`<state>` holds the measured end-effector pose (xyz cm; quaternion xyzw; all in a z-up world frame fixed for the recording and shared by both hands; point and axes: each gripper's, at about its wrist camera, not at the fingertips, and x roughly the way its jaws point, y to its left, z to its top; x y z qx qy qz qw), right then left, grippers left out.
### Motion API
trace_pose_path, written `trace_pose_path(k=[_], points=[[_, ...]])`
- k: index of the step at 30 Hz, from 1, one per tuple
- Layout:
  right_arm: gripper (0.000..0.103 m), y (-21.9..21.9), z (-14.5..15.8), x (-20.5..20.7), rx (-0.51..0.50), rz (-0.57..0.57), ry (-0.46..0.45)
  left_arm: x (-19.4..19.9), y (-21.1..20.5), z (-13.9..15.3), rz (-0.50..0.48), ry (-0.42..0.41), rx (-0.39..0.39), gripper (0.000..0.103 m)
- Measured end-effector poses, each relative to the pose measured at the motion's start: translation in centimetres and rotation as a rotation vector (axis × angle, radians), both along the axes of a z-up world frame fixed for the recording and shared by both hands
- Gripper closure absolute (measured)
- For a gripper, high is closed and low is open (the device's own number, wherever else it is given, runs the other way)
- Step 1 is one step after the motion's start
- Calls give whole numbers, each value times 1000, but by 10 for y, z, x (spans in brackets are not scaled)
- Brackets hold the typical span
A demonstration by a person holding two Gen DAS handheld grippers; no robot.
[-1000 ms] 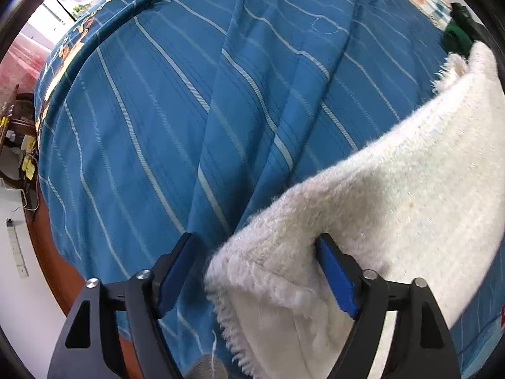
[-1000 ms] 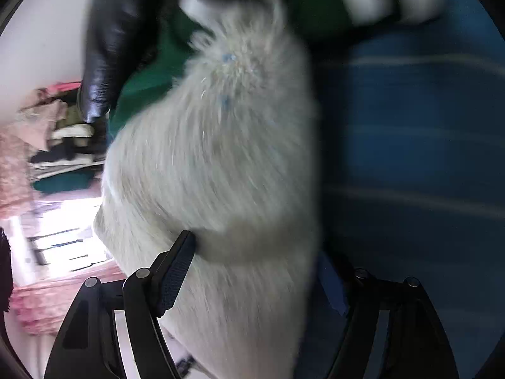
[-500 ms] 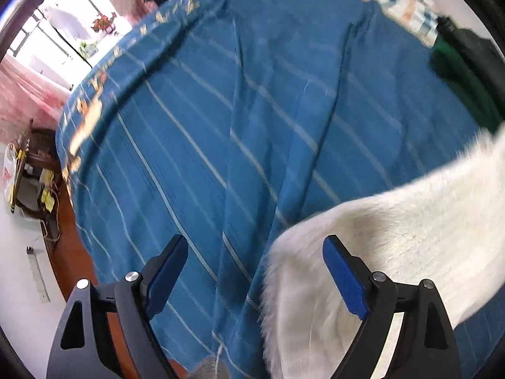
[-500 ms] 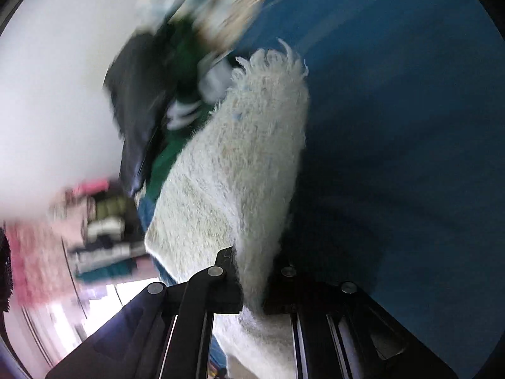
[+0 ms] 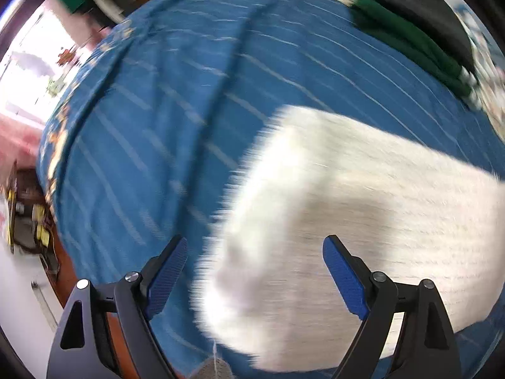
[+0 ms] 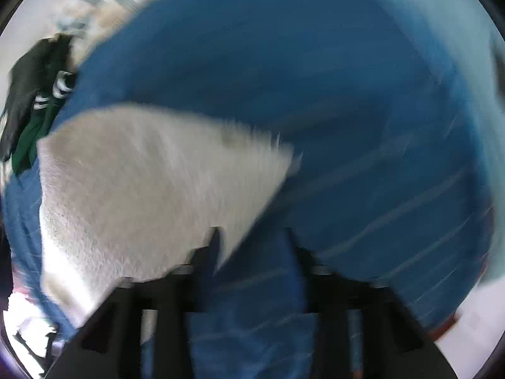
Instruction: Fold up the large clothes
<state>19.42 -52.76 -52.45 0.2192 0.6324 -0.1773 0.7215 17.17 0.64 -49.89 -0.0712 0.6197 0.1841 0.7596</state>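
Note:
A white fluffy garment (image 5: 347,214) lies folded on the blue striped bedspread (image 5: 164,120). My left gripper (image 5: 255,262) is open and empty, its blue pads above the garment's near-left corner. In the right wrist view the garment (image 6: 142,189) lies to the left on the bedspread (image 6: 347,126). My right gripper (image 6: 251,240) is open with a moderate gap and empty, just past the garment's right edge. Both views are blurred by motion.
A pile of dark green and black clothes (image 5: 419,38) lies at the far right of the bed, also in the right wrist view (image 6: 31,101). The bed's left edge drops to a wooden frame and floor clutter (image 5: 28,214).
My left gripper has let go of the garment and pulled back up. My right gripper, shut on the garment half a second ago, has opened and swung away. The garment now lies flat.

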Motion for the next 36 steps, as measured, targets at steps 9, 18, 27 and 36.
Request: trace_pose_path(k=[9, 18, 27, 36], points=[[69, 119, -48, 138, 230, 390, -37, 35, -34, -61, -91, 40, 56, 6], [69, 146, -123, 251, 232, 432, 228, 33, -1, -74, -55, -121, -121, 0], [69, 190, -62, 204, 373, 627, 199, 31, 7, -72, -16, -168, -150, 0], [69, 238, -121, 214, 260, 654, 337, 43, -3, -52, -15, -36, -124, 0]])
